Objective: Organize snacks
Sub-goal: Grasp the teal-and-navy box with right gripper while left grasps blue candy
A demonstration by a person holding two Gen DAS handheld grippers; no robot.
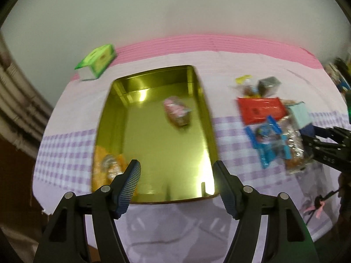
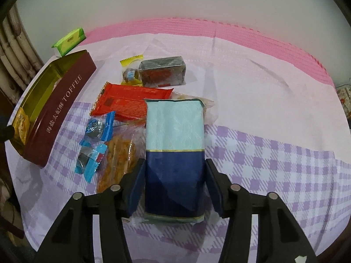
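Noted left gripper (image 1: 176, 183) with jaws spread wide and nothing between them, poised over the near rim of gold tin (image 1: 105, 118), which held an orange packet (image 1: 107, 168) at 7 o'clock and a pink wrapped snack (image 1: 177, 114) toward 1 o'clock. Found right gripper (image 2: 174, 188) clamped on the navy end of teal-and-navy packet (image 2: 174, 144), beside red packet (image 2: 125, 103) at 10 o'clock on checked cloth (image 2: 274, 164).

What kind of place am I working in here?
Probably a home: a table against a plain wall, covered by a pink and purple checked tablecloth, with a gold toffee tin, a green box and loose wrapped snacks, like the red packet.
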